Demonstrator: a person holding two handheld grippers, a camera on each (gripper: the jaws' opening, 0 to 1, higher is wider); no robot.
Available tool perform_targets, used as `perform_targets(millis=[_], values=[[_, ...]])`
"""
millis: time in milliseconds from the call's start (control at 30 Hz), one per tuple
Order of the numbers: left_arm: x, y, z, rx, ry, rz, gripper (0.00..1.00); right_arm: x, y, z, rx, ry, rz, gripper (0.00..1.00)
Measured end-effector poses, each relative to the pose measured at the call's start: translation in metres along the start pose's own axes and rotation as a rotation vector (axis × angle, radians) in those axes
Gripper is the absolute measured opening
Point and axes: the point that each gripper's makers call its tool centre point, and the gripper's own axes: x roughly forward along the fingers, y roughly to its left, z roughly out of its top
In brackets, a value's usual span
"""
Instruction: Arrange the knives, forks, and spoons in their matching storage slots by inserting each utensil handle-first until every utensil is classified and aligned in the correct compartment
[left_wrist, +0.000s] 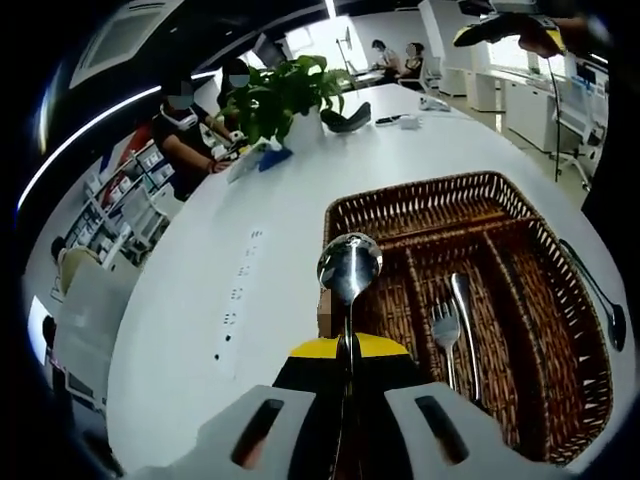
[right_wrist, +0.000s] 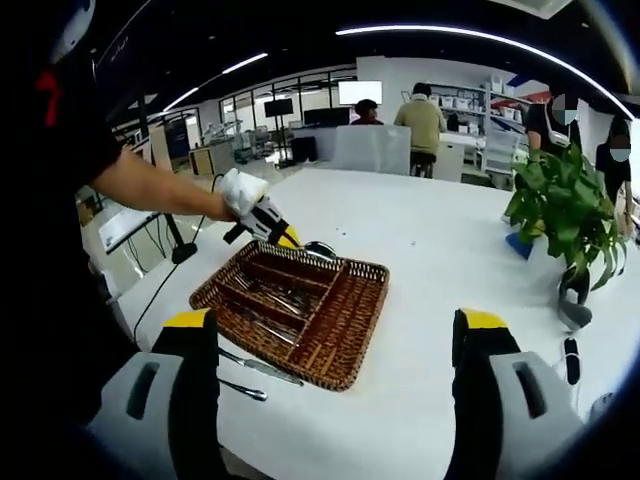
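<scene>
My left gripper (left_wrist: 347, 350) is shut on the handle of a steel spoon (left_wrist: 349, 265), whose bowl stands up over the left edge of the wicker cutlery basket (left_wrist: 430, 190). A fork (left_wrist: 445, 325) and a knife (left_wrist: 463, 310) lie in a middle slot. In the right gripper view, my right gripper (right_wrist: 335, 325) hangs open and empty, well above the basket (right_wrist: 368, 318). There the left gripper (right_wrist: 262, 222) holds the spoon (right_wrist: 320, 248) at the basket's far corner. The right gripper (left_wrist: 495, 28) also shows high at the far right of the left gripper view.
A loose utensil (left_wrist: 600, 300) lies on the white table beside the basket, and two more utensils (right_wrist: 255, 367) lie along its near edge. A potted plant (right_wrist: 570, 210) stands further down the table. People sit at desks behind.
</scene>
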Motion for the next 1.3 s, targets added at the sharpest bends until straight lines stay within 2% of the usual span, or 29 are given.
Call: perform_targets(millis=[233, 567, 733, 1000, 1267, 1300], values=[[0.01, -0.005, -0.009, -0.014, 0.006, -0.018, 0.01, -0.003, -0.004, 0.0, 0.0, 0.005, -0.018, 1.0], [0.025, -0.008, -0.018, -0.027, 0.013, -0.039, 0.01, -0.004, 0.001, -0.008, 0.018, 0.021, -0.019, 1.0], [0.028, -0.009, -0.027, -0.044, 0.026, -0.044, 0.01, -0.004, -0.001, -0.01, 0.026, 0.023, -0.025, 1.0], [0.035, -0.013, -0.027, -0.05, 0.032, -0.061, 0.01, -0.003, -0.001, -0.011, 0.032, 0.032, -0.028, 1.0], [0.04, -0.018, -0.039, -0.06, 0.068, -0.071, 0.01, -0.008, -0.003, -0.01, 0.036, 0.037, -0.044, 1.0], [0.04, -0.018, -0.038, -0.065, 0.056, -0.072, 0.01, -0.008, -0.002, -0.01, 0.036, 0.037, -0.044, 1.0]])
